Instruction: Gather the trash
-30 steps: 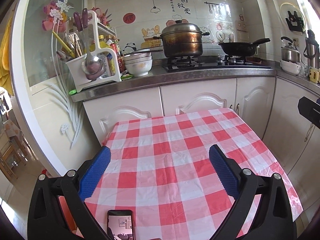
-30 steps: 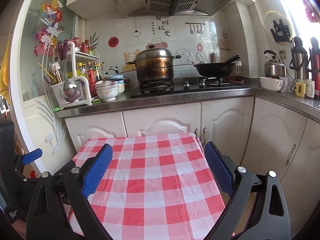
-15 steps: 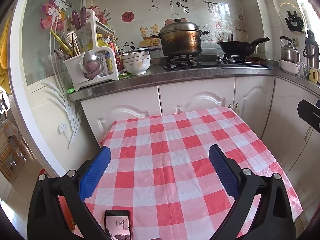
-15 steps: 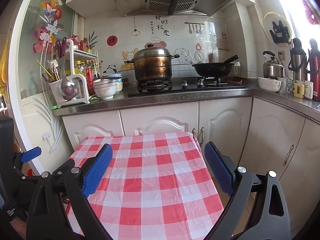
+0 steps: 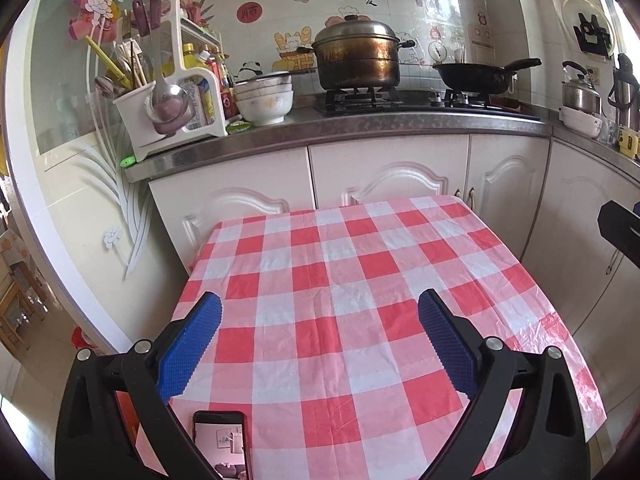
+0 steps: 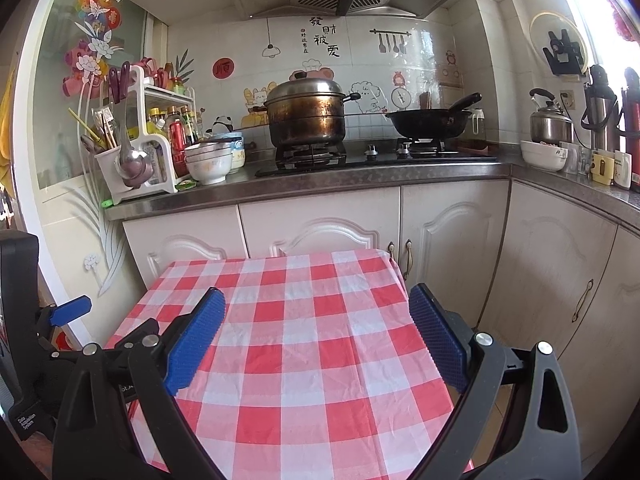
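No trash shows in either view. My left gripper (image 5: 320, 312) is open and empty, its blue pads wide apart above a table with a red-and-white checked cloth (image 5: 360, 280). My right gripper (image 6: 316, 312) is also open and empty above the same cloth (image 6: 304, 320), nearer its right side. The left gripper's body shows at the left edge of the right wrist view (image 6: 60, 316). A black part of the right gripper shows at the right edge of the left wrist view (image 5: 620, 224).
A black phone (image 5: 220, 440) lies on the cloth's near edge. Behind the table stand white cabinets (image 6: 320, 232) under a steel counter with a utensil rack (image 5: 168, 92), bowls (image 5: 264, 98), a pot (image 5: 356, 56), a wok (image 5: 476, 72) and a kettle (image 6: 550, 120).
Both views have tilted and shifted slightly; the counter sits a little lower and closer in frame. Both grippers stay open and empty over the cloth.
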`<state>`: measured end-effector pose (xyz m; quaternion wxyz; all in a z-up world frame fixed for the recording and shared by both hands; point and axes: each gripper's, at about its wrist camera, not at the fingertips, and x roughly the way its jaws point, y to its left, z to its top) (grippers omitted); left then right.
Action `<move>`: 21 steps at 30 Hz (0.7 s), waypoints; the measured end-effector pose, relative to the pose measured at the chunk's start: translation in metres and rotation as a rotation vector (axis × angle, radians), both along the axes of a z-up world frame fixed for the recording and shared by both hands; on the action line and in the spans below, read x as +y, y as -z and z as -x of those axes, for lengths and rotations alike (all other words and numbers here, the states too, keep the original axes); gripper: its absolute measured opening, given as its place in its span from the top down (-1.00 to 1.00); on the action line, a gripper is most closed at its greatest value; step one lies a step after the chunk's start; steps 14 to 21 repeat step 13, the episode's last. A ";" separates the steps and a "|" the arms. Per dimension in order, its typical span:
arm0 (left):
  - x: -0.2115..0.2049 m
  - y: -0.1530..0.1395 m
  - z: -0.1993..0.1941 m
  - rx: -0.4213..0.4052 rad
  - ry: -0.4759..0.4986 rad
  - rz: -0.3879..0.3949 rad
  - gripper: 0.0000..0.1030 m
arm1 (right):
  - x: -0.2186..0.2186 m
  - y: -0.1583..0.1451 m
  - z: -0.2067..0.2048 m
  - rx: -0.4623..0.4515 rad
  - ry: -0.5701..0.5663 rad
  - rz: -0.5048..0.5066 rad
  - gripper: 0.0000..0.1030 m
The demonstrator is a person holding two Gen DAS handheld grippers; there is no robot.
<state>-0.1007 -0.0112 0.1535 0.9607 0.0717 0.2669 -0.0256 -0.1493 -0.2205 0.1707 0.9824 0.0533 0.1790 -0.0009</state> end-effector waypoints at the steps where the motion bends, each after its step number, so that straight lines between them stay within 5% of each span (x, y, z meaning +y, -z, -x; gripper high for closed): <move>1: -0.001 0.002 -0.001 0.005 0.003 0.000 -0.89 | -0.001 0.002 -0.002 0.005 -0.002 -0.004 -0.82; 13: -0.022 0.059 -0.037 0.150 -0.032 -0.015 -0.89 | -0.010 0.047 -0.043 0.132 -0.002 -0.021 -0.82; 21: -0.022 0.059 -0.037 0.150 -0.032 -0.015 -0.89 | -0.010 0.047 -0.043 0.132 -0.002 -0.021 -0.82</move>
